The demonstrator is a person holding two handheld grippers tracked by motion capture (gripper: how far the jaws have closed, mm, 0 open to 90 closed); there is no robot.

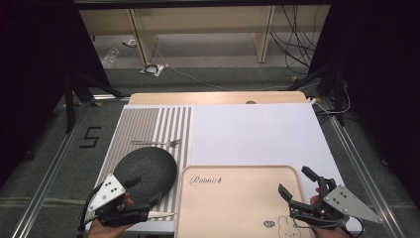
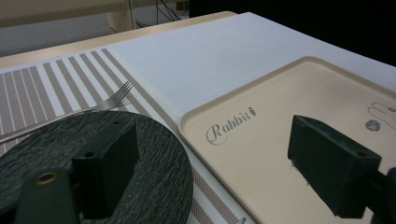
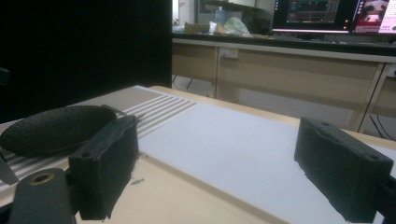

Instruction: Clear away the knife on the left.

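A dark grey textured plate [image 1: 148, 171] lies on a striped placemat [image 1: 148, 124], with a fork [image 1: 157, 143] just beyond it and a knife [image 1: 162, 214] at its near side. To the right sits a beige tray [image 1: 237, 198] printed with "Rabbit". My left gripper [image 1: 138, 199] hovers at the plate's near edge, open and holding nothing. In the left gripper view one jaw hangs over the plate [image 2: 93, 158] and the other over the tray [image 2: 261, 121]. My right gripper [image 1: 293, 179] is open and holding nothing above the tray's right rim.
A white mat [image 1: 257, 134] covers the table behind the tray. The fork [image 2: 105, 103] points toward it. In the right gripper view the plate [image 3: 56, 128] is at the left, and desks with monitors stand far behind. Cables lie on the floor beyond the table.
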